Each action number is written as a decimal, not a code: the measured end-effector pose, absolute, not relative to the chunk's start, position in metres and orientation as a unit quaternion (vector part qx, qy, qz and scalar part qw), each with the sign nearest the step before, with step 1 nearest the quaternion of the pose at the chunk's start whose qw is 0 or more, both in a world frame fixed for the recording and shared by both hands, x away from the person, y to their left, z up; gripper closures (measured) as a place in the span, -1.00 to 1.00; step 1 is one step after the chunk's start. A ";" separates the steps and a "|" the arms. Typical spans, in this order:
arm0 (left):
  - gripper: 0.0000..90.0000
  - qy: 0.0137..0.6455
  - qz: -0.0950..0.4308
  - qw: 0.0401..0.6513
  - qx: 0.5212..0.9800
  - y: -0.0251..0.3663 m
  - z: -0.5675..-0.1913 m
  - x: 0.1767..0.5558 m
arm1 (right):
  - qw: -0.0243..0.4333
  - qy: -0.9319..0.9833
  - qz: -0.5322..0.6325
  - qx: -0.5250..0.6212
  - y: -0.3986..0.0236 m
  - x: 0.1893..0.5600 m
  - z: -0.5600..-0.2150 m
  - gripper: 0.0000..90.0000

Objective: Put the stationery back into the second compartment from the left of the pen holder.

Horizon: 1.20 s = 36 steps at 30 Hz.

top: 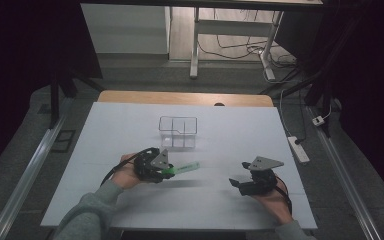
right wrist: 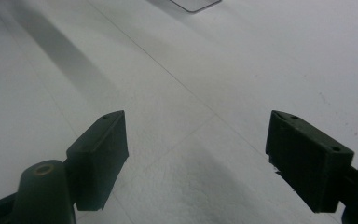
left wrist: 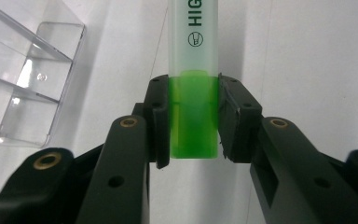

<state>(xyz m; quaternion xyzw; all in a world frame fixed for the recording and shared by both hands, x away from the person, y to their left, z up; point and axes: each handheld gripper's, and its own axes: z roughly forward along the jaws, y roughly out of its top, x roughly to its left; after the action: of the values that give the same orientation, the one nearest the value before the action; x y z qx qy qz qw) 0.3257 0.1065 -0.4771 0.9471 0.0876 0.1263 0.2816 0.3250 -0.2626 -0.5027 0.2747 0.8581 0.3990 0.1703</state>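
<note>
While the left gripper (left wrist: 193, 119) clamps the green highlighter (left wrist: 193, 70) and the right gripper (right wrist: 196, 158) gapes empty, tilt the pen upright over the clear organizer (top: 178, 132) at frame centre.

highlighter (top: 186, 167) before organizer (top: 178, 132) (on table (top: 105, 150)) — near

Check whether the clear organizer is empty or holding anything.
Empty: the clear organizer shows bare compartments; the green highlighter is outside it, clamped in the left gripper.

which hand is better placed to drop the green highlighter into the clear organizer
Left. The left gripper is shut on the green highlighter, close to the clear organizer. The right gripper is open, holds nothing and sits farther away.
</note>
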 end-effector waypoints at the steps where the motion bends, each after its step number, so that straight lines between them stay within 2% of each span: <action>1: 0.48 0.088 0.126 0.283 0.947 0.106 -0.477 0.326 | 0.171 0.858 0.399 0.275 -0.262 0.325 -0.503 -0.55; 36: 0.48 0.070 0.124 0.281 0.949 0.076 -0.479 0.330 | 0.164 0.866 0.399 0.252 -0.241 0.323 -0.500 -0.55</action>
<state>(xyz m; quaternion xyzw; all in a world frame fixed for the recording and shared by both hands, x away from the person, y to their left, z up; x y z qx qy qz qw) 0.3298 0.0756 -0.4794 0.9489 0.0703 0.1241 0.2815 0.3234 -0.2414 -0.5001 0.2521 0.8660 0.3994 0.1644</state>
